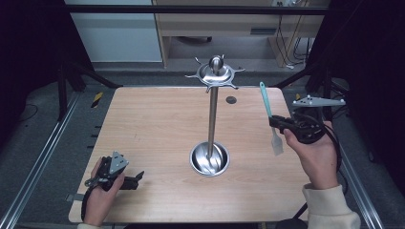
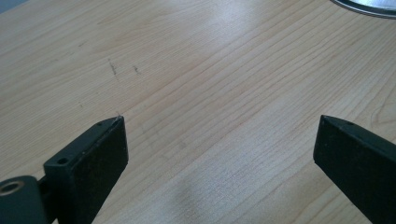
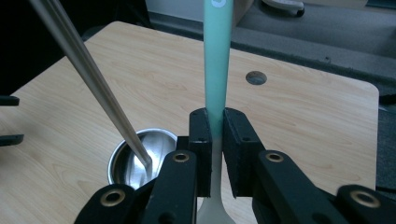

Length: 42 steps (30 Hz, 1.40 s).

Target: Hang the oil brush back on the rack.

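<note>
A steel utensil stand [image 1: 212,109] rises from a round base [image 1: 209,159] at the table's middle, with a hooked crown [image 1: 216,72] on top. To its right my right gripper [image 1: 276,122] is shut on a teal-handled brush [image 1: 268,112], held upright above the table with its pale head [image 1: 277,147] hanging down. In the right gripper view the brush handle [image 3: 216,60] stands pinched between the pads [image 3: 201,135], and the stand's pole [image 3: 88,70] slants at left. My left gripper [image 1: 136,179] rests open near the table's front left corner; its fingertips [image 2: 105,140] are wide apart over bare wood.
The wooden table [image 1: 157,124] has a small dark hole [image 1: 231,99] at the back right. Metal rails run along both sides. A wooden cabinet and cables stand beyond the far edge. The stand's base rim [image 2: 369,5] shows in the left gripper view.
</note>
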{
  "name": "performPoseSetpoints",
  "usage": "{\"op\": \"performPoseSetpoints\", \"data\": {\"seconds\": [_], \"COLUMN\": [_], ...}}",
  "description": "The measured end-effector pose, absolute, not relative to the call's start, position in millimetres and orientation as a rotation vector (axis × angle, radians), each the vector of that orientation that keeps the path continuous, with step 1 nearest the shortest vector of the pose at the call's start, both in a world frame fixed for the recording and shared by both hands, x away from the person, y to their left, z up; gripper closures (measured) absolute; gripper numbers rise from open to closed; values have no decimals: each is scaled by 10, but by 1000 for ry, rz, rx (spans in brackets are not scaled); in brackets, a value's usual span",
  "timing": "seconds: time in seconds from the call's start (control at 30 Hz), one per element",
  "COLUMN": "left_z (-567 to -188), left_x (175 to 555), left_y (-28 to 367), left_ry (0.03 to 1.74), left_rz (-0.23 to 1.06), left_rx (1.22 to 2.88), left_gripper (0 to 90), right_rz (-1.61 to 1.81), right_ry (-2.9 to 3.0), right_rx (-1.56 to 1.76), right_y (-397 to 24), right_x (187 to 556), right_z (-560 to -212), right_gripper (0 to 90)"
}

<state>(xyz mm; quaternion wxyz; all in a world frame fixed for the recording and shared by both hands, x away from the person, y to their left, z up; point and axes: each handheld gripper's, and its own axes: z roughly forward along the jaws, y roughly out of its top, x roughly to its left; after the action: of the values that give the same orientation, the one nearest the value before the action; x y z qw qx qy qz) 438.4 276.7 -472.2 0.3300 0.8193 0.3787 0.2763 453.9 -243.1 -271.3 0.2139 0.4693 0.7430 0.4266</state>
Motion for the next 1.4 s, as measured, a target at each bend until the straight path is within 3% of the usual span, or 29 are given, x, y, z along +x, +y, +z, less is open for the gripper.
{"op": "performPoseSetpoints", "data": {"seconds": [1.4], "left_z": [-4729], "left_x": [4387], "left_y": [2767], "left_ry": [992], "left_rz": [725], "left_rx": [2146], "left_gripper": [27], "right_rz": [1341], "right_ry": [1943], "right_rx": [1160], "right_y": [-2414], "right_x": [4226], "right_z": [-2623], "right_gripper": [822]}}
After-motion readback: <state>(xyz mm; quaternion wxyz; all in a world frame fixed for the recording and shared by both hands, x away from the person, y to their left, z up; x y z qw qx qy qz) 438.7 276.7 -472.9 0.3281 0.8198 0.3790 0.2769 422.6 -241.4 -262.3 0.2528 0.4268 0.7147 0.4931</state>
